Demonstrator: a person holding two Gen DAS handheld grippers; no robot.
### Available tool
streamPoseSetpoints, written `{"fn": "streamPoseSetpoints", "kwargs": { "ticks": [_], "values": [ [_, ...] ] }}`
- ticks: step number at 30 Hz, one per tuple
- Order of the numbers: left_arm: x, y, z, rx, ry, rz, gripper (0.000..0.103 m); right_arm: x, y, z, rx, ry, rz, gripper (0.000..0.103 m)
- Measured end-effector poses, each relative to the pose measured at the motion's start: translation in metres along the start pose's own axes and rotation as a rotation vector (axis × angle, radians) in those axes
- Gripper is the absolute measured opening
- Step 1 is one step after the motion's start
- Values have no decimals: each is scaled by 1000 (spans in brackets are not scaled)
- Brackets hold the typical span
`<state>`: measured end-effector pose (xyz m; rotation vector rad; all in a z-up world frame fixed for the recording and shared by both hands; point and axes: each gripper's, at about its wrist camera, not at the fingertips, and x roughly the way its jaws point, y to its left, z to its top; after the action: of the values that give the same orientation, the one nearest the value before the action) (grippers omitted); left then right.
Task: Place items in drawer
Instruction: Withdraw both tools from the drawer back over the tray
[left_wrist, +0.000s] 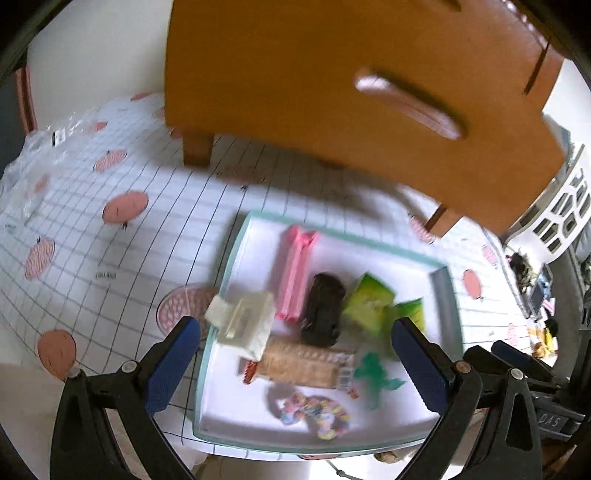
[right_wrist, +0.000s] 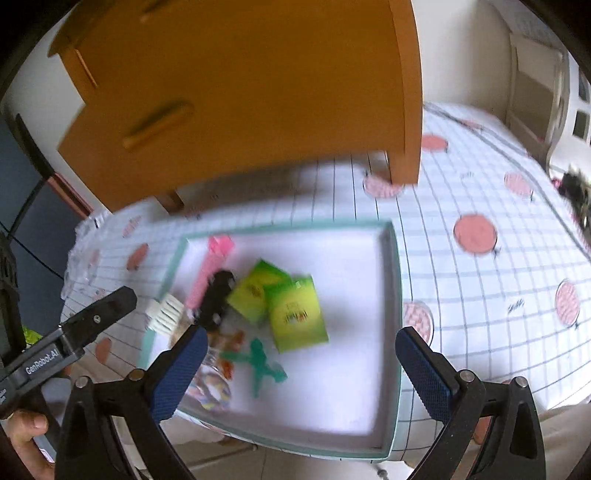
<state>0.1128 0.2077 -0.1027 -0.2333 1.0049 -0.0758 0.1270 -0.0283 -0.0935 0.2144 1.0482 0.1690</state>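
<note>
Items: they lie in a shallow white tray (left_wrist: 236, 236) with a mint-green rim on the desk (left_wrist: 92, 229), none in a drawer yet. From the left wrist view I can pick out a pink packet (left_wrist: 295, 273), a dark toy car (left_wrist: 323, 310), two green packets (left_wrist: 369, 302), a white packet (left_wrist: 243, 325), a long biscuit pack (left_wrist: 303, 363), a green toy figure (left_wrist: 373, 376) and a colourful ring-shaped thing (left_wrist: 317, 410). Motion blur hides finer detail.

Drawer unit: an orange wooden cabinet (left_wrist: 332, 92) stands on short legs just behind the tray; its front carries handles (left_wrist: 410, 103). I cannot tell if any drawer is pulled out.

Key relation: the heap sits toward the tray's left half. It lies straight ahead of the left gripper (left_wrist: 295, 365), but ahead and to the left of the right gripper (right_wrist: 301, 369), whose opening looks mostly over bare tray floor. I judge the left the better placed arm.

Long axes: the pink packet runs away from the left gripper toward the cabinet, the biscuit pack lies roughly crosswise to it.

Left jaws: wide apart, holding nothing, above the tray's near edge.

Right jaws: also spread wide and empty, tilted down at the tray (right_wrist: 391, 295); the green packets (right_wrist: 295, 314) are the closest things to them.

Poses: both grippers are held side by side over the near rim, the left one's body showing at the left of the right wrist view.
</note>
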Motion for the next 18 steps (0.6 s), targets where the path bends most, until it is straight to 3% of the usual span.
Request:
{"fn": "streamPoseSetpoints", "kwargs": {
  "ticks": [9, 18],
  "values": [
    [31, 18, -8, -91, 113, 0, 103, 42, -14, -26, 17, 98, 10, 103],
    [36, 19, -5, -72, 111, 46, 102, 54, 7, -24, -65, 96, 39, 103]
  ]
}}
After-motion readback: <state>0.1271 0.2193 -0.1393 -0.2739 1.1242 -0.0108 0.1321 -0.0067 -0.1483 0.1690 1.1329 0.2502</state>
